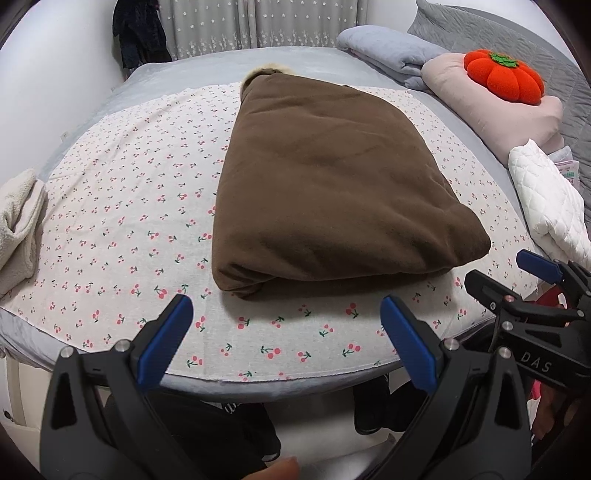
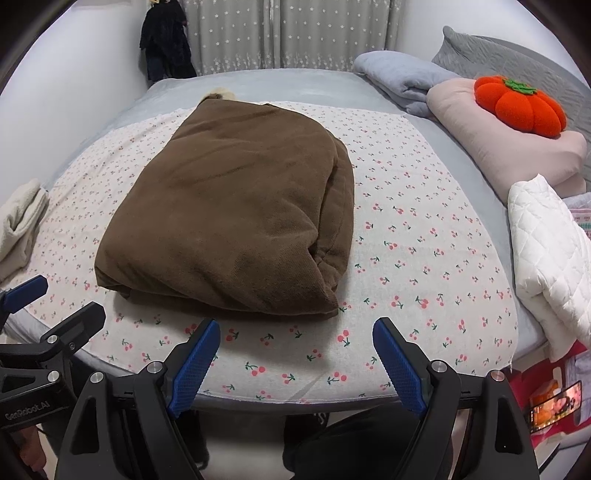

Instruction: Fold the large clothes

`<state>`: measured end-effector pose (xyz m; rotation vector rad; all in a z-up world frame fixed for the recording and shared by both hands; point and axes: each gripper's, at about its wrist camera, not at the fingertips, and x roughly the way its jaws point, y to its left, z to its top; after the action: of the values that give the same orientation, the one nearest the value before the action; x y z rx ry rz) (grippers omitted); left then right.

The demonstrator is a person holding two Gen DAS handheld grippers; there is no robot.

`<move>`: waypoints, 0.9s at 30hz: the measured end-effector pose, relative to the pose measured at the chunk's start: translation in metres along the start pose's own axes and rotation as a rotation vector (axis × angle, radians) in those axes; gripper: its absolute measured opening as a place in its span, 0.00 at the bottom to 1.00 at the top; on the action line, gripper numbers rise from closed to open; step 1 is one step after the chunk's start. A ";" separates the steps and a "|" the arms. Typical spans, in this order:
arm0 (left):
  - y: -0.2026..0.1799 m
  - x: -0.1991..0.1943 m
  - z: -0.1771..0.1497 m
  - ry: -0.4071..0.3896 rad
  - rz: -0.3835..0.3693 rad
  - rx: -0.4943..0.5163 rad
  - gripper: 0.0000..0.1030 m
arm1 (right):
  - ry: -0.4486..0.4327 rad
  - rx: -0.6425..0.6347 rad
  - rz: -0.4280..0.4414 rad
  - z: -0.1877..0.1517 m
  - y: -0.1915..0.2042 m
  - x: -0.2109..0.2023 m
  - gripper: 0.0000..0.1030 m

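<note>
Cherry-print sheet (image 1: 122, 206) covers the near part of the bed where I work, laid over a grey cover (image 1: 207, 62). Nearest to me, my left gripper (image 1: 286, 314) hangs above the sheet's front edge with its blue pads wide apart and nothing between them. My right gripper (image 2: 293, 338) stands the same way, jaws spread and empty, just short of the garment. Neither tool touches any cloth.

Just beyond both grippers lies the brown coat (image 2: 236, 206), folded into a thick oblong bundle at the middle of the sheet, its long side running away from me. A pale fur trim (image 2: 221, 92) shows at its far end.

At the left edge sits a cream fleece item (image 1: 18, 229). On the right, a white quilted piece (image 2: 546, 243) lies nearest, then a pink pillow (image 2: 491, 147) bearing an orange pumpkin cushion (image 2: 524, 107), then a rolled grey-blue blanket (image 2: 399, 74). Star-patterned curtains (image 2: 280, 33) and a dark hanging garment (image 2: 166, 40) close the far wall.
</note>
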<state>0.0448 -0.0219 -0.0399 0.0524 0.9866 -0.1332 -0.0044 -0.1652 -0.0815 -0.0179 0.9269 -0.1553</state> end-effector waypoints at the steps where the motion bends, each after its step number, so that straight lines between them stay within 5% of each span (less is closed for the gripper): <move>1: 0.000 0.000 0.000 0.001 0.000 0.001 0.98 | 0.000 0.002 0.000 0.000 -0.001 0.000 0.84; 27: -0.007 0.003 0.000 0.017 -0.003 0.010 0.98 | 0.017 -0.005 0.018 -0.002 -0.001 0.003 0.84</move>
<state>0.0455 -0.0287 -0.0424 0.0606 1.0027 -0.1409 -0.0044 -0.1667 -0.0851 -0.0132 0.9442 -0.1370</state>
